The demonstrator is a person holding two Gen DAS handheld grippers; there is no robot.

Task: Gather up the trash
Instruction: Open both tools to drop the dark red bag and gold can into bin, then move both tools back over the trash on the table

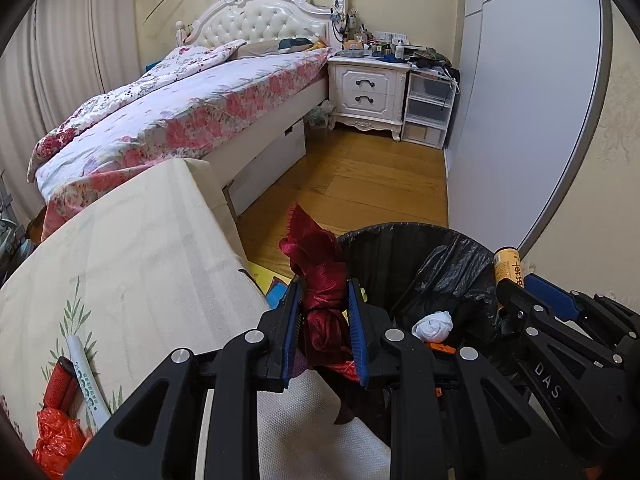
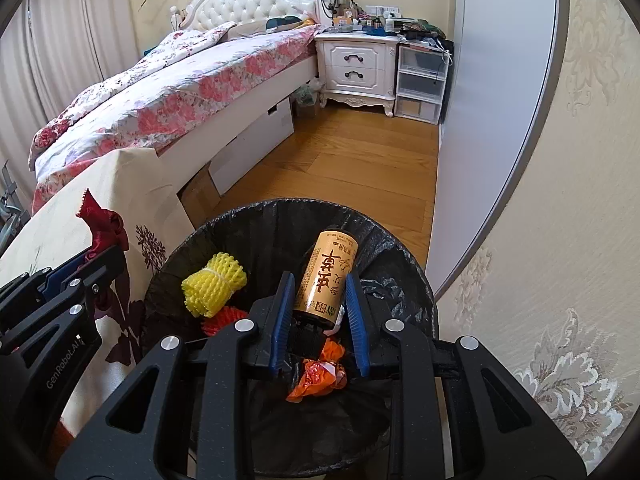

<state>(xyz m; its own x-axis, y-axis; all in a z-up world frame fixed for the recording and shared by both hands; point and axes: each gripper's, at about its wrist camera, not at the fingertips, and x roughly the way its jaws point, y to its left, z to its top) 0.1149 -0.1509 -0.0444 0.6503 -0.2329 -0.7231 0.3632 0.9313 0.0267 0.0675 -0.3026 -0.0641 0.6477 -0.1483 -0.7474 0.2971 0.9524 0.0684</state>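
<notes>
Bin (image 2: 416, 280) already holds yellow net (image 2: 214, 288), orange wrapper (image 2: 320, 376); right gripper (image 2: 318, 300) clamps can (image 2: 326, 276) over bin; left gripper (image 1: 325, 312) clamps red cloth (image 1: 320, 280) beside bin rim; table (image 1: 120, 260) left of bin apparently keeps more scraps

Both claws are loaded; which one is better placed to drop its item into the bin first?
Right. The right claw holds the gold can directly over the black-lined bin; the left claw's red cloth hangs at its rim.

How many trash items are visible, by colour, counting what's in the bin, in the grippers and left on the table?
Red: 3 (fabric bundle, foam net, roll)
Orange: 2 (wrapper in bin, bag on table)
Yellow: 1 (foam net)
Gold: 1 (can)
White: 2 (paper wad, tube)
Total: 9
</notes>
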